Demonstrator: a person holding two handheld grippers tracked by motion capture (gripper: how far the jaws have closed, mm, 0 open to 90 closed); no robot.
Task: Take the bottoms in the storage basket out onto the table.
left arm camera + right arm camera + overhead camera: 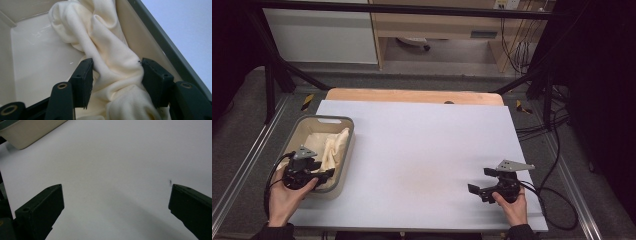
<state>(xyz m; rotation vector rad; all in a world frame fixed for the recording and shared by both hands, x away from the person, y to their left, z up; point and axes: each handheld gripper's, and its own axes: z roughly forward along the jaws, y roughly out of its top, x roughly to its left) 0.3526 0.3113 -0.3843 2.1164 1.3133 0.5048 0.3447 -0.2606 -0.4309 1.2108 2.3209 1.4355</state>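
White tabletop [422, 150]: left gripper [116, 75] pinches the soft, light cream cloth [110, 62] mid-fold in the bin [343, 165]; right gripper [484, 182] hovers open.

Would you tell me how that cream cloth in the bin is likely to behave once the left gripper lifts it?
The cream cloth lies bunched and twisted in soft folds, so it will probably hang limp and trail. It looks light. The left gripper pinches one fold, so part may drag over the bin rim.

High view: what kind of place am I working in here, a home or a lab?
Most likely a lab or recording rig, not a home: a dark metal frame surrounds the white-covered table, cables trail over the floor, and the only work items are a bin holding a cream cloth.
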